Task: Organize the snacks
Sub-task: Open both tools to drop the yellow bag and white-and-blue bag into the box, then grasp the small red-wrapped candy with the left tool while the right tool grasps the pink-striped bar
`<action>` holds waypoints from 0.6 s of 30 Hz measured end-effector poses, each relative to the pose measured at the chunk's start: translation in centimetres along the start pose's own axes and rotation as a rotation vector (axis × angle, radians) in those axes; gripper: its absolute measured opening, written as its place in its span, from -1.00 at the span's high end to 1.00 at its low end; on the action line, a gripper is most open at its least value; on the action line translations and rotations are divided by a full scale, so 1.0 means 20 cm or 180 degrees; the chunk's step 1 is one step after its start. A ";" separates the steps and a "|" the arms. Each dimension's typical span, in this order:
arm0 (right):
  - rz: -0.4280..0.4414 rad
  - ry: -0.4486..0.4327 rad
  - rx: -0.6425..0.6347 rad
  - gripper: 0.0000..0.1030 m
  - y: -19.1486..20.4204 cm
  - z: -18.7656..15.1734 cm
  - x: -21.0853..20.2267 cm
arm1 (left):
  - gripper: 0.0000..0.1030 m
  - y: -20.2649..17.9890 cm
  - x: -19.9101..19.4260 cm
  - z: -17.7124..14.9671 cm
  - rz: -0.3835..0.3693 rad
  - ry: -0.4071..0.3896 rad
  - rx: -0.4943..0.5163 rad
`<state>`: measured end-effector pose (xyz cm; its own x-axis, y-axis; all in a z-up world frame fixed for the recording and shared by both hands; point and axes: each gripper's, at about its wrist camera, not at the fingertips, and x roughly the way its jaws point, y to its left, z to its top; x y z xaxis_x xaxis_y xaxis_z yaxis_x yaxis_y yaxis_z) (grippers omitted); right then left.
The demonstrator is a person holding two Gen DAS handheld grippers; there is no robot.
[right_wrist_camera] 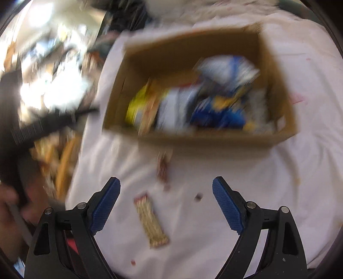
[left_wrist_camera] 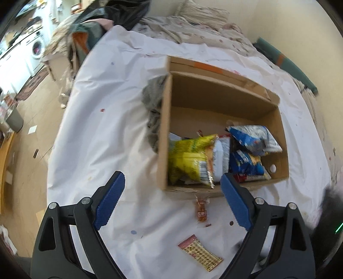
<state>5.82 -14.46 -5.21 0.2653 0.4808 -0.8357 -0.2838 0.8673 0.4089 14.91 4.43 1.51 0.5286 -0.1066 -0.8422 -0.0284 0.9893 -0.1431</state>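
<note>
Room setting, as recorded.

- White sheet (left_wrist_camera: 103, 120): creased and lightly stained, spread over a bed.
- Bedding (left_wrist_camera: 193, 30): pale, patterned, bunched at the far end with a pillow (left_wrist_camera: 201, 12).
- Wall (left_wrist_camera: 278, 28): plain cream, behind and beside the bed.
- Floor (left_wrist_camera: 36, 137): light wood-tone, scattered with small scraps.
- Washing machine (left_wrist_camera: 37, 46): white, front-loading, in a brightly lit far area, small rug (left_wrist_camera: 32, 82) before it.
- Grey bin (left_wrist_camera: 14, 119): at the floor's left edge.
- Dark clothing (left_wrist_camera: 126, 12): heaped by the bed's far corner.
- Right wrist view: heavily blurred, strong glare upper left.
</note>
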 end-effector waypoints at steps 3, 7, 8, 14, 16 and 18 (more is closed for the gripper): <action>-0.0104 0.0402 -0.0415 -0.75 0.14 -0.07 0.18 | -0.73 0.06 -0.03 0.01 0.0019 -0.0029 -0.0145; -0.0399 0.0787 -0.0892 -0.75 0.27 -0.18 0.39 | -0.73 0.12 -0.03 -0.01 0.0018 0.0013 -0.0285; -0.0439 0.0819 -0.0992 -0.75 0.29 -0.19 0.42 | -0.73 0.13 -0.03 -0.01 0.0024 0.0022 -0.0303; -0.0607 0.0778 -0.1348 -0.53 0.37 -0.23 0.47 | -0.73 0.16 0.01 -0.02 0.0004 0.0110 -0.0425; -0.0591 0.0741 -0.1373 0.00 0.37 -0.22 0.45 | -0.73 0.15 0.02 -0.02 -0.0010 0.0131 -0.0444; -0.0549 0.0742 -0.1339 0.46 0.36 -0.21 0.43 | -0.73 0.13 0.04 -0.03 -0.0026 0.0148 -0.0431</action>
<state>2.18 -4.66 -11.02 0.1419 0.2520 -0.9573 -0.6132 0.7815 0.1149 14.78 6.91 0.26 0.4895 -0.1222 -0.8634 -0.1402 0.9662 -0.2163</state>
